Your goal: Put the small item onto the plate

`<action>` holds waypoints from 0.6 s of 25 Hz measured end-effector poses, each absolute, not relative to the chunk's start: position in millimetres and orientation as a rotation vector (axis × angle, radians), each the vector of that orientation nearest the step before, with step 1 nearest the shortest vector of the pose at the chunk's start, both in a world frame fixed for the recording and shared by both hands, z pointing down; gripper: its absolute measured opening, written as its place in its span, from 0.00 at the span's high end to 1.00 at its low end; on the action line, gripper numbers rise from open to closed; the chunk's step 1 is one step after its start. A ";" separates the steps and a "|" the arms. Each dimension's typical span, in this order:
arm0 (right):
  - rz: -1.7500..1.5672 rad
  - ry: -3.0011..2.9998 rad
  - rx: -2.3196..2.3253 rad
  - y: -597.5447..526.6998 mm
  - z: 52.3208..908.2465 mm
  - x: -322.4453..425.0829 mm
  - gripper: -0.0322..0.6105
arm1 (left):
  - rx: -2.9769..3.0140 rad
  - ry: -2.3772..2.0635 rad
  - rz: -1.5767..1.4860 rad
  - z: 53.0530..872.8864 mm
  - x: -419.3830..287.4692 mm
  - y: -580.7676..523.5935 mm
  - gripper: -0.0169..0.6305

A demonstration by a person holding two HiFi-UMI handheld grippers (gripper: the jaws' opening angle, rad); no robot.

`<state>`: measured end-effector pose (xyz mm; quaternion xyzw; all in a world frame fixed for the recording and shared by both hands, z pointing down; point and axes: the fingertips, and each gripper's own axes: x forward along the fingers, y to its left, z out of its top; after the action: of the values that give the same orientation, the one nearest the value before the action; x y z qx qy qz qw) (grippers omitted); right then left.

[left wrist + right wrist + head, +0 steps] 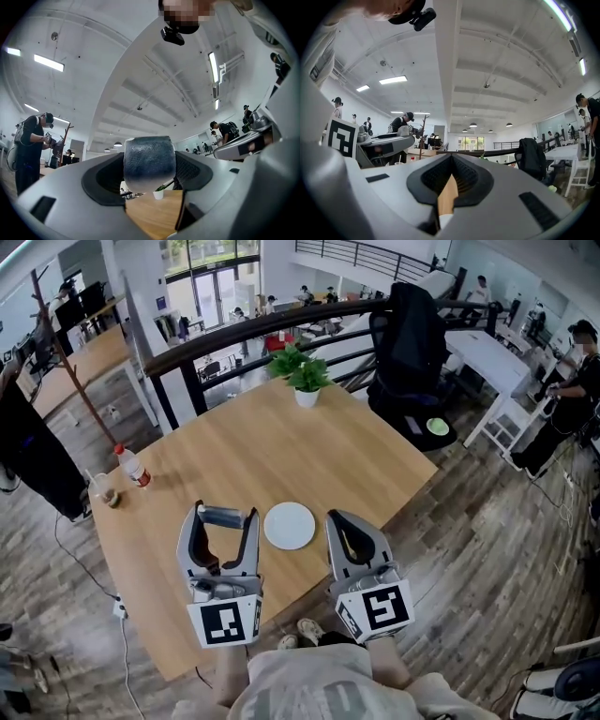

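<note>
A small dark blue-grey roll (pixel 221 516) is clamped across the tips of my left gripper (pixel 225 517), held just above the wooden table (pixel 234 442), left of the plate. In the left gripper view the roll (pixel 149 161) fills the gap between the two jaws of the left gripper (pixel 150 176). The round white plate (pixel 289 525) lies bare near the table's front edge, between both grippers. My right gripper (pixel 337 520) hovers just right of the plate. Its jaws are together with nothing in them, and the right gripper (pixel 449 185) shows only a thin slit.
A potted green plant (pixel 302 372) stands at the table's far edge. A red-capped bottle (pixel 134 465) and a small cup (pixel 110 495) sit at the left side. A black chair with a jacket (pixel 411 343) stands beyond the right corner, by a dark railing (pixel 253 326).
</note>
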<state>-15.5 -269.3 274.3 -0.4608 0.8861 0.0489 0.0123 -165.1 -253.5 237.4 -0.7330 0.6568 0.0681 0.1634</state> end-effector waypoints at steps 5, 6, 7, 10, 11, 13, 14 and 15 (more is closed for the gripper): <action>0.127 2.757 -1.423 -286.0 277.7 -0.8 0.92 | -2.109 1.877 0.124 243.2 -143.1 -265.6 0.48; 0.117 2.757 -1.422 -289.1 279.5 2.0 0.92 | -2.120 1.879 0.107 246.2 -138.4 -267.6 0.48; 0.105 2.757 -1.422 -292.2 281.1 4.6 0.92 | -2.127 1.877 0.096 248.2 -134.3 -269.7 0.48; 0.073 2.749 -1.417 -301.4 281.7 11.7 0.92 | -2.129 1.868 0.076 248.0 -125.1 -279.7 0.48; 0.073 2.748 -1.408 -304.3 280.7 13.9 0.92 | -2.128 1.868 0.066 247.9 -122.0 -284.0 0.48; 0.078 2.748 -1.392 -309.1 280.3 17.4 0.92 | -2.127 1.874 0.054 248.0 -116.9 -290.8 0.48; 0.074 2.748 -1.387 -310.3 280.7 18.7 0.92 | -2.129 1.879 0.045 249.0 -115.2 -293.0 0.48; 0.066 2.746 -1.385 -310.7 281.2 20.1 0.92 | -2.133 1.883 0.027 250.9 -114.0 -295.0 0.48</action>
<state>20.1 -310.7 281.2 -0.4500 0.8922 0.0216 0.0328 -114.0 -295.0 250.9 -0.7413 0.6546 0.0095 0.1477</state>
